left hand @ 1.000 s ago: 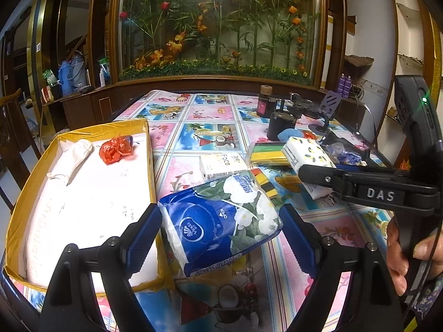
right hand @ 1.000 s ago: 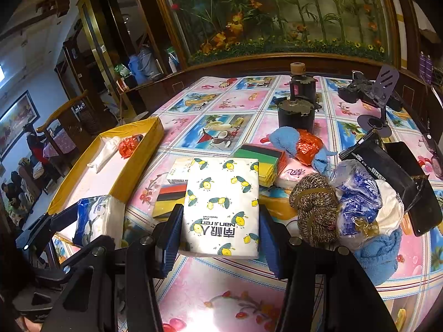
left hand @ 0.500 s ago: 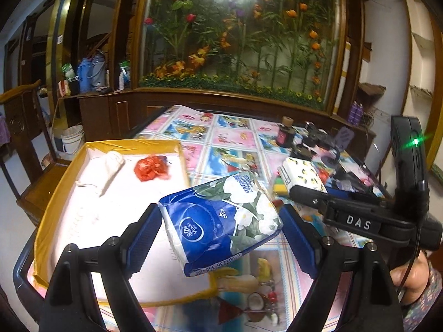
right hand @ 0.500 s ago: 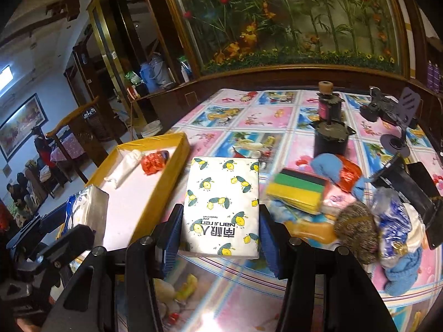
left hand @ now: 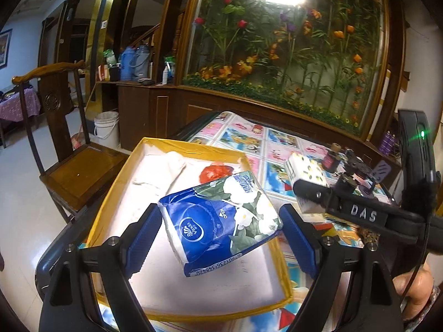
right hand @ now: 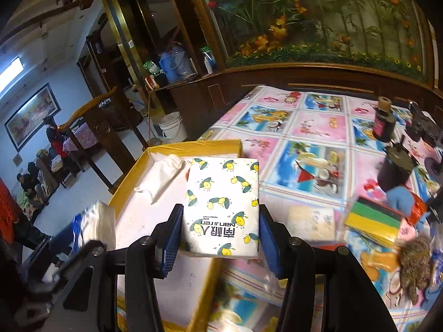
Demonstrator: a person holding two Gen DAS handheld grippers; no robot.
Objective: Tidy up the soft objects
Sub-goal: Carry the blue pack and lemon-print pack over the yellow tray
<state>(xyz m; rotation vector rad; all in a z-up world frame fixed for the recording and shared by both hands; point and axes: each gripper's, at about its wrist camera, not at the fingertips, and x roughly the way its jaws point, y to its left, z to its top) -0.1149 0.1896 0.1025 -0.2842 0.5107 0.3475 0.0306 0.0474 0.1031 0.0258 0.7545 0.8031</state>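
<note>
My left gripper (left hand: 220, 233) is shut on a blue flowered tissue pack (left hand: 218, 221) and holds it above the yellow box (left hand: 110, 193), which has a white lining. A white cloth (left hand: 163, 166) and a red crumpled item (left hand: 214, 171) lie in the box. My right gripper (right hand: 221, 233) is shut on a white tissue pack with lemon print (right hand: 223, 204), held over the box's right wall (right hand: 218, 145). The right gripper and its pack also show in the left wrist view (left hand: 304, 174). The blue pack shows at the left of the right wrist view (right hand: 94, 227).
On the patterned tablecloth (right hand: 304, 127) lie a striped sponge stack (right hand: 373, 221), a blue cloth (right hand: 398, 199), a brown yarn ball (right hand: 415, 262) and dark bottles (right hand: 383, 121). A wooden chair (left hand: 69, 171) stands left of the table.
Both grippers have lifted and carried their tissue packs leftward, from over the tablecloth to over the yellow box. The pile of soft things now lies further right.
</note>
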